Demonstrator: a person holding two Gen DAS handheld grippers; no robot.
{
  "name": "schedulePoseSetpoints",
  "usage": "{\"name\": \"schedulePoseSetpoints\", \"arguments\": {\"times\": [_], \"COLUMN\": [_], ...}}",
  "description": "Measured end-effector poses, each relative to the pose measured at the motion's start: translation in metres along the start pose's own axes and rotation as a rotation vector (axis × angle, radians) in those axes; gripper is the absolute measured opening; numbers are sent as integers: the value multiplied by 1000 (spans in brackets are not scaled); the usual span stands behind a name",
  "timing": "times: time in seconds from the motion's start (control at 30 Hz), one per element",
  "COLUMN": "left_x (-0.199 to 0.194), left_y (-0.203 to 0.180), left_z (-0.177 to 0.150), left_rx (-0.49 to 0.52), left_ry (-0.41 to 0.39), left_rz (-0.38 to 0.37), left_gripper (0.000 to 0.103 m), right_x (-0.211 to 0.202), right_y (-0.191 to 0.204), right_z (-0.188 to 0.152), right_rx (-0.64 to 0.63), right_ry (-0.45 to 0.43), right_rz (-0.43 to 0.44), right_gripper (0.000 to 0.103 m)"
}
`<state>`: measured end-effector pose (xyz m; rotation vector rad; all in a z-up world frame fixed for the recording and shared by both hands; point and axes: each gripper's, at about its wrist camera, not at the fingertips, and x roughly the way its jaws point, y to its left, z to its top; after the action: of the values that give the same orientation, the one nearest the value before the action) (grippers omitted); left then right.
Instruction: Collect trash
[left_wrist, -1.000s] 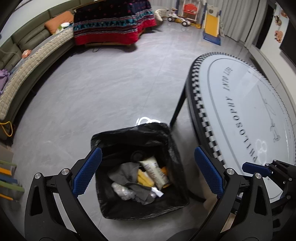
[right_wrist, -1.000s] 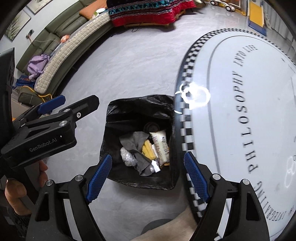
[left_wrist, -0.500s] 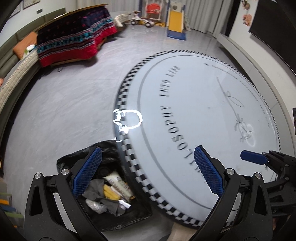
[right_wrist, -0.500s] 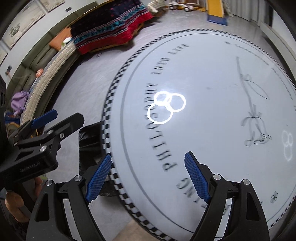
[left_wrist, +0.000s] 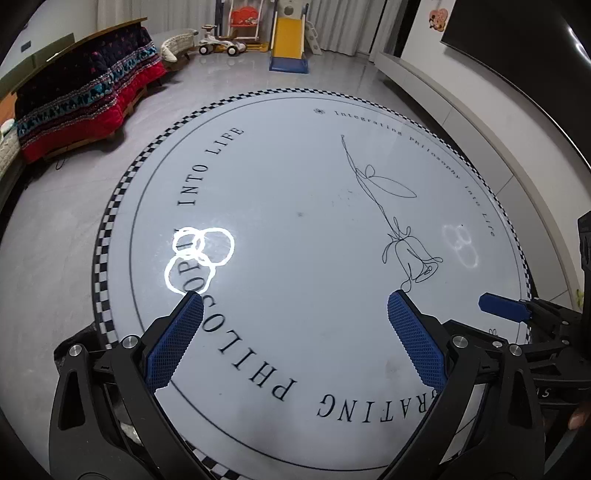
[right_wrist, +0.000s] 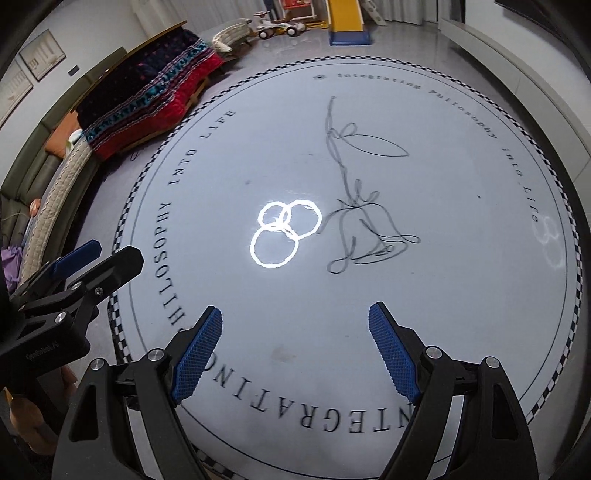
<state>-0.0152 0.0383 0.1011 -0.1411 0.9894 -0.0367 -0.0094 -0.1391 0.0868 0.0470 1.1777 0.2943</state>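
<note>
Left wrist view: left claw (left_wrist: 295, 317) spread wide, nothing held, above round table (left_wrist: 295, 177). Trash bag (left_wrist: 74, 338) glimpsed at table's left edge, mostly hidden. Slide (left_wrist: 290, 44) seen beyond.

Right wrist view: right claw (right_wrist: 295, 332) wide apart, nothing held. Sofa (right_wrist: 55, 177) noted left.

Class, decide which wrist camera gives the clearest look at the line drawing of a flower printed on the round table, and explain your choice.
The right wrist view: the flower drawing lies large and central, though slightly blurred. In the left wrist view the flower drawing is sharper but thinner and smaller, right of centre, its base near that gripper's fingertip.
</note>
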Motion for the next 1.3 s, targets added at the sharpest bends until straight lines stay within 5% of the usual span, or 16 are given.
{"name": "schedulePoseSetpoints", "arguments": {"times": [0.37,1.3], "left_x": [54,103], "left_y": [-32,-37], "left_z": [-21,-33], "left_rx": [26,93], "left_ry": [18,-31], "left_rz": [-24,133], "left_gripper": [97,97], "right_x": [25,63], "right_y": [-64,-70], "right_z": [-20,-8], "right_rx": [65,-46], "right_ry": [-54,-234], "right_rz": [-73,-206], "right_gripper": [83,92]}}
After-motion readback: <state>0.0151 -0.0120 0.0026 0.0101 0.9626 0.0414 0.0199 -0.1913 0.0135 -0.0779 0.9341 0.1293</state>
